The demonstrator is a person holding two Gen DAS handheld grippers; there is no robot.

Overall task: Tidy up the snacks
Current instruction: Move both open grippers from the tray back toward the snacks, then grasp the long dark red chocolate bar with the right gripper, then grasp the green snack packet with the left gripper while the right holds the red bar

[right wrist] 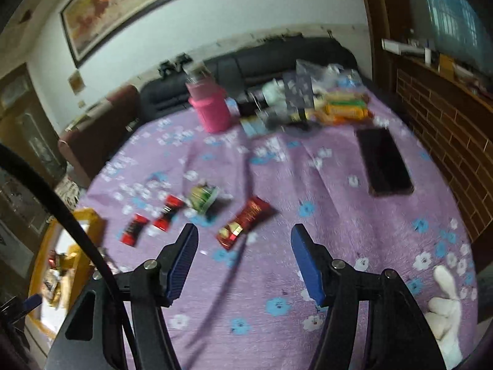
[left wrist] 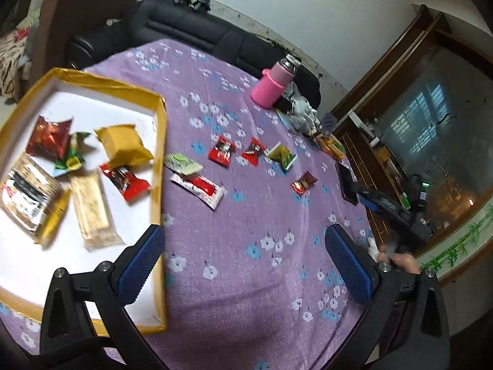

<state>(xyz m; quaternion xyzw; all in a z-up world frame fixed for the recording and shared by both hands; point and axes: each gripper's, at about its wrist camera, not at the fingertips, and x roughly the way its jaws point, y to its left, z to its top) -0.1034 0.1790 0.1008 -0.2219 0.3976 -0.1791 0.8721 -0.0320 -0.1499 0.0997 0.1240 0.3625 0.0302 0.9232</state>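
The left tool (left wrist: 245, 265) hangs with its blue pads spread as wide as they go and nothing between them, above the purple flowered cloth (left wrist: 246, 277) that covers the surface. Its left pad sits over the right rim of the yellow-edged box (left wrist: 158, 160). Inside the box, on its white floor, lie a yellow packet (left wrist: 124, 146), a dark red packet (left wrist: 49, 138), a small green sweet (left wrist: 72, 157), a red sweet (left wrist: 124, 180), a pale gold bar (left wrist: 92, 212) and a large clear-wrapped packet (left wrist: 26, 197).

Just right of the box, loose on the cloth, are a green-and-white packet (left wrist: 183, 164) and a red-and-white bar (left wrist: 200, 188). Farther right sit two red sweets (left wrist: 221, 154) (left wrist: 253, 151), a green packet (left wrist: 282, 155) and a small dark red snack (left wrist: 303, 182).

The right tool (right wrist: 245, 257) is also parted and empty, its pads over the cloth, with that dark red snack (right wrist: 245, 222) lying just beyond them. A black phone (right wrist: 385, 162) lies to the far right. A pink bottle (right wrist: 211, 106) stands at the far edge beside a heap of packets (right wrist: 339, 108).
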